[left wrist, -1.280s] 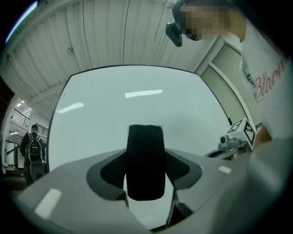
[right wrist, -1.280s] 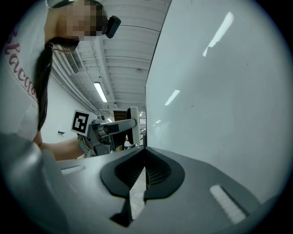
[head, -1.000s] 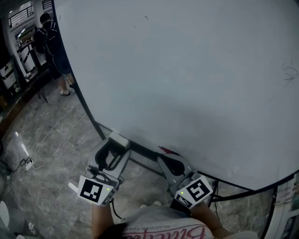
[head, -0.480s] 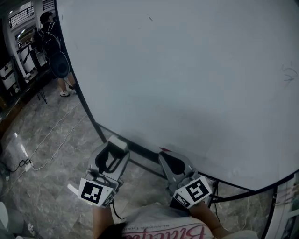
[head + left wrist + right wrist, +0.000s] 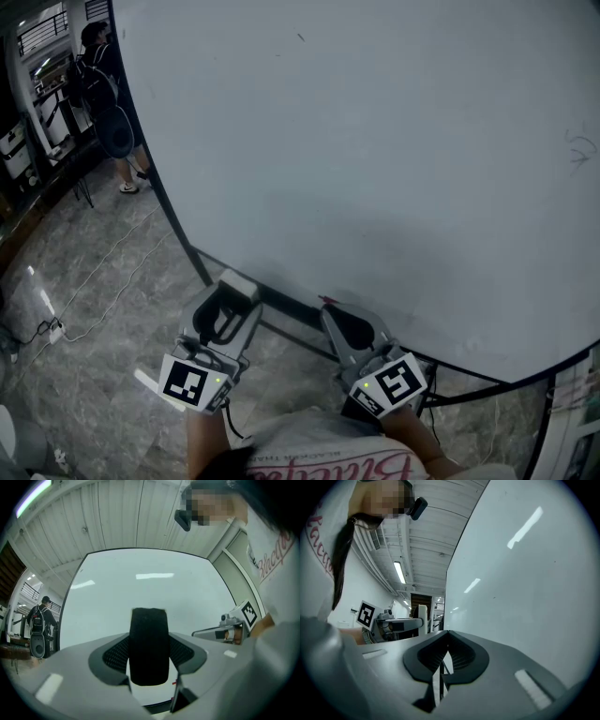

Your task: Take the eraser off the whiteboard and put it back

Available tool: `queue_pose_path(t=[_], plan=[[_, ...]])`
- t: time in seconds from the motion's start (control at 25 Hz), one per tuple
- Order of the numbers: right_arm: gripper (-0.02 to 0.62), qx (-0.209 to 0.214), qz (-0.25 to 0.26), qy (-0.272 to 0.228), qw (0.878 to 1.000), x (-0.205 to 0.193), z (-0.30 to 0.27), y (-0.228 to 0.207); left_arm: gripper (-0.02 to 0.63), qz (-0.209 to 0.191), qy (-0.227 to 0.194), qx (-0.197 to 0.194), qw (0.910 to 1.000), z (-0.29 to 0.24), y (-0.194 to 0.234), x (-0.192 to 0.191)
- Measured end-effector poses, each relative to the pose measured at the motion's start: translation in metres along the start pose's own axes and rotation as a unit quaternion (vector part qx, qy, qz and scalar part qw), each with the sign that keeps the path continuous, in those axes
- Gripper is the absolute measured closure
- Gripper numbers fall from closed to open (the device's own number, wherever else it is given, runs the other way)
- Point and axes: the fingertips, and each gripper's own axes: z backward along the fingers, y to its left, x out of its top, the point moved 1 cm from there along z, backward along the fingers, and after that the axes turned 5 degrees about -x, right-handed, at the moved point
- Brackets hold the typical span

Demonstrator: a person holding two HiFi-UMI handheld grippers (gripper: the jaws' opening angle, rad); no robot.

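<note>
The eraser (image 5: 238, 282), white-backed with black felt, sits between the jaws of my left gripper (image 5: 232, 291), which is shut on it just below the lower edge of the whiteboard (image 5: 375, 141). In the left gripper view the eraser's felt (image 5: 149, 648) stands upright between the fingers, in front of the whiteboard (image 5: 140, 592). Whether it touches the board cannot be told. My right gripper (image 5: 337, 317) hangs beside it to the right, close to the board's bottom rail. In the right gripper view its tips (image 5: 446, 634) meet with nothing between them, and the whiteboard (image 5: 525, 583) fills the right side.
A small red thing (image 5: 332, 303) lies at the board's lower rail near the right gripper. The board's black stand (image 5: 178, 225) runs down to a tiled floor with cables (image 5: 103, 281). A person with a backpack (image 5: 103, 84) stands at the far left by shelves.
Both grippers hold almost still near the board's lower edge, and the eraser stays in the left one. The person in the background has shifted slightly.
</note>
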Motion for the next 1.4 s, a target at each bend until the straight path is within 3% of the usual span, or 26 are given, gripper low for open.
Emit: queue_pose_path(t=[0.28,0.48,0.64,1.4], plan=[[0.594,0.000,0.002,0.002,1.000,-0.001,0.002,-0.001,0.367,-0.003,-0.003,-0.004,1.0000,-0.006,-0.003,0.003],[0.594,-0.004,0.002,0.004,1.000,-0.002,0.002,-0.003,0.371,-0.008,0.032,-0.007,0.9994,-0.012,-0.007,-0.004],[0.594,-0.005,0.002,0.006,1.000,-0.003,0.001,-0.002,0.368,0.003,0.015,-0.008,0.9998,-0.014,-0.008,0.000],[0.594,-0.015,0.008,0.013,1.000,-0.002,0.004,-0.003,0.367,-0.026,-0.001,-0.019,0.9995,-0.059,0.011,0.027]])
